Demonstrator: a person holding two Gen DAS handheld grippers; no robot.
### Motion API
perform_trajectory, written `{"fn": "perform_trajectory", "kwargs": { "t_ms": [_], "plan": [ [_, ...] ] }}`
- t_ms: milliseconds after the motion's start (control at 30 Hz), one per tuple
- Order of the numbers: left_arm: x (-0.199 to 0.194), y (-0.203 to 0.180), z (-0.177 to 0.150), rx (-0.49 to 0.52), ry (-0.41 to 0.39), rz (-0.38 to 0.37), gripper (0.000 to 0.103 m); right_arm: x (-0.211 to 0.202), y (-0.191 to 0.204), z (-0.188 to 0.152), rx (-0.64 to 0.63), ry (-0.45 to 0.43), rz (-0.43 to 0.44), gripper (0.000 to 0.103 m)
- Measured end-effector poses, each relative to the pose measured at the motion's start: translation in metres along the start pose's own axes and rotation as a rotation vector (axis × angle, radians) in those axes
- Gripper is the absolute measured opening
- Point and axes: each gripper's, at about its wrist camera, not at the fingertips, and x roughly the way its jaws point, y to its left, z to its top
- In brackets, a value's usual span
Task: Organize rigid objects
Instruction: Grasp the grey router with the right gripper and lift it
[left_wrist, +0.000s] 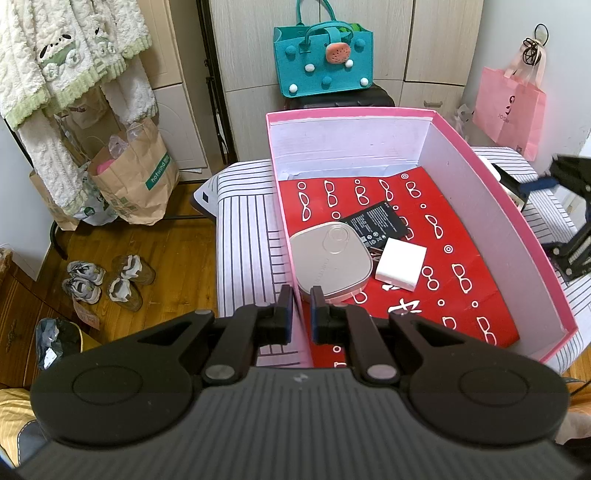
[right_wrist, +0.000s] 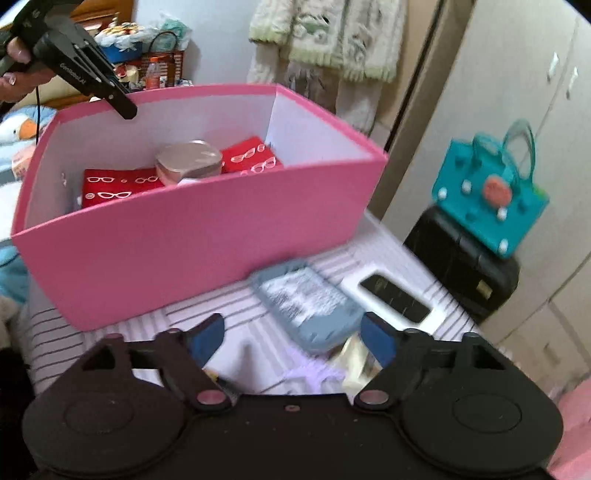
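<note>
Now left gripper pinching pink box wall (right spread).

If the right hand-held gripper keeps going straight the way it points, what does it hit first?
Most likely the grey-blue case lying on the striped cover, just ahead between the open jaws of the right hand-held gripper; depth is blurred.

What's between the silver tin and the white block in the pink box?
Only a corner of the black battery. The left wrist view shows it poking out between the silver tin and the white block.
</note>
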Motion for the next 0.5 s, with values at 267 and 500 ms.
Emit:
{"fn": "perform_trajectory", "kwargs": {
  "t_ms": [267,500],
  "plan": [
    [0.0,-0.001,0.0,0.014,0.005,0.004,0.008,0.048,-0.013,0.034,-0.181,0.142,0.111,0.09],
    [0.0,0.002,0.0,0.007,0.005,-0.013,0.008,0.082,-0.023,0.046,-0.172,0.263,0.193,0.087]
  ]
}}
